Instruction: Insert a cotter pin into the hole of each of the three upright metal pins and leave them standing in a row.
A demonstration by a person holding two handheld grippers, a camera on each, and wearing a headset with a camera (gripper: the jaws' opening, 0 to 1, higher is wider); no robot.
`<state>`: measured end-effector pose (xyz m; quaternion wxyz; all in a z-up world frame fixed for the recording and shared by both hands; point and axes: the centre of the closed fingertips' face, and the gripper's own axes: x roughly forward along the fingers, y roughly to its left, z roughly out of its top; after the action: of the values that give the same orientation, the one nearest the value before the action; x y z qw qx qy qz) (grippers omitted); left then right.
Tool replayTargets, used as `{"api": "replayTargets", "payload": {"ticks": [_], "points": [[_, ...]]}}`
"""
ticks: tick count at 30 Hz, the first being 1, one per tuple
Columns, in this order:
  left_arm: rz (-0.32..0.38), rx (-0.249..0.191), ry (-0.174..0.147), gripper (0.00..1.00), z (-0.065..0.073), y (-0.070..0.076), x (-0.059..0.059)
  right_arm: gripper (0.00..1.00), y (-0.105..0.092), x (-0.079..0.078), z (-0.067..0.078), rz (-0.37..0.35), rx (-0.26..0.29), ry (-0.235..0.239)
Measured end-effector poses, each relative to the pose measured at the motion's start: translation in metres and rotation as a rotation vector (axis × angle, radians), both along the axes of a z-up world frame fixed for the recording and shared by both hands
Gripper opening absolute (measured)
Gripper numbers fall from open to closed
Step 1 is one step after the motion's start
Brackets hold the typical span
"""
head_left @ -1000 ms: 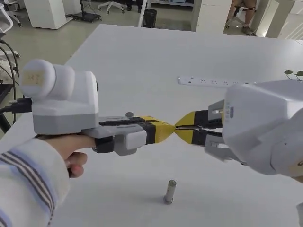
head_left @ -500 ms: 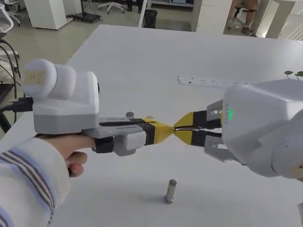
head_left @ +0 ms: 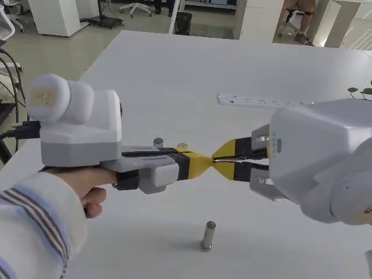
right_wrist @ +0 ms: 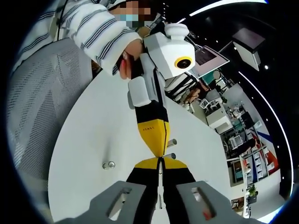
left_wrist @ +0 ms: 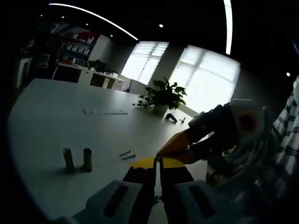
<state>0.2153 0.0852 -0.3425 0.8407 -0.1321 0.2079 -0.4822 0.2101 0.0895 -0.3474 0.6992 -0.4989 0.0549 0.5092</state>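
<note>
**Q:** Which step is shown, and how is it done well?

**A:** The left gripper and the right gripper are held tip to tip in the air, just beyond the lone metal pin. Both sets of jaws are pressed together. Whether a cotter pin is nipped in either slit cannot be told. A hand-over or re-grip is judged to be in hand. It is best done with the tips level and in line, and with one grip released only once the other is firm, so that a thin piece is neither twisted nor dropped.

**Q:** Where are the task's parts?

**A:** The lone metal pin is stood upright, and no cotter pin is made out in it. Two further metal pins are stood side by side beyond it, past the left gripper. Two loose cotter pins are laid flat, farther again from the lone metal pin.

**Q:** How are the surface and room described?

**A:** A plain, smooth white table is seen, on which small parts may be expected to slide. A power strip is laid well beyond the lone metal pin. An office chair and a dark bin are placed farther still. A potted plant and bright windows are shown in the left gripper view.
</note>
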Motion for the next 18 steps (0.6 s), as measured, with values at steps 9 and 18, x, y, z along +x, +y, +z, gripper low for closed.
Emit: {"api": "replayTargets", "payload": {"ticks": [9, 18], "points": [[0.012, -0.026, 0.064, 0.00, -0.0019, -0.0011, -0.0010, 0.00, -0.0013, -0.0010, -0.0013, 0.009, 0.001, 0.008], [0.021, -0.050, 0.166, 0.00, -0.0085, -0.0020, -0.0035, 0.00, -0.0026, -0.0055, -0.0068, 0.040, -0.028, 0.008]]}}
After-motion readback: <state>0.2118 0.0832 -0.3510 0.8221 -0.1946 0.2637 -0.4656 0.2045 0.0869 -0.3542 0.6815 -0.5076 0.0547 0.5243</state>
